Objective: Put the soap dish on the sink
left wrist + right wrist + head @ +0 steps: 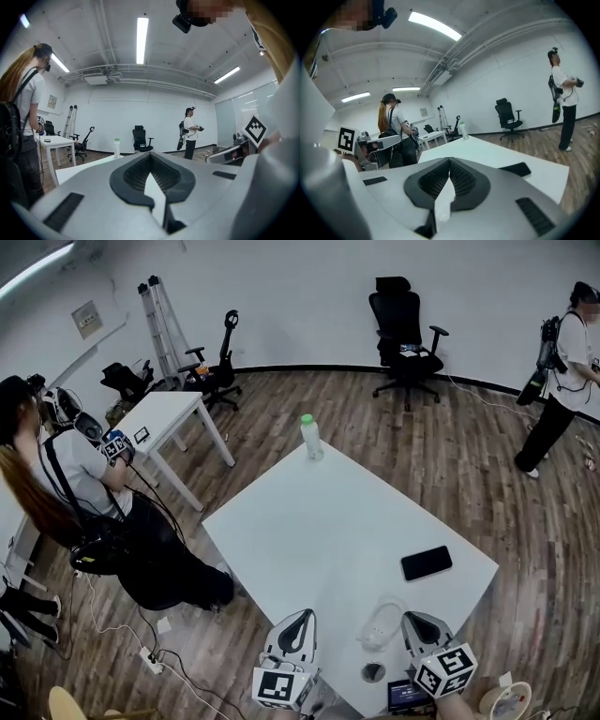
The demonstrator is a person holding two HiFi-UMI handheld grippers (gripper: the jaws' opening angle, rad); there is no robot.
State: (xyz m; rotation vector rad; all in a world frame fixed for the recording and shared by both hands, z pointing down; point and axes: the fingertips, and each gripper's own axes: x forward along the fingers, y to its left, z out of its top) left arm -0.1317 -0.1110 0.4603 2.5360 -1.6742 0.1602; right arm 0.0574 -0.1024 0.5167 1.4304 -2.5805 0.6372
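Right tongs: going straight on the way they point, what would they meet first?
Probably the bare white table, left of the phone, since the right tongs tilt slightly down. Farther on, the bottle stands near that line; depth is unclear.

Your left grey-and-white two-jaw gripper (301, 615) sits at 6 o'clock in the head view, nose tipped toward 1 o'clock. Its black ribbed pads (136, 173) meet at the tips. Your right grey-and-white two-jaw gripper (417, 617) is at 5 o'clock, nose toward 11 o'clock, jaws likewise closed tip to tip. The left marker cube (278, 688) and right marker cube (445, 669) ride at the rear, nearest you. Both grippers point nearly level, slightly downward.
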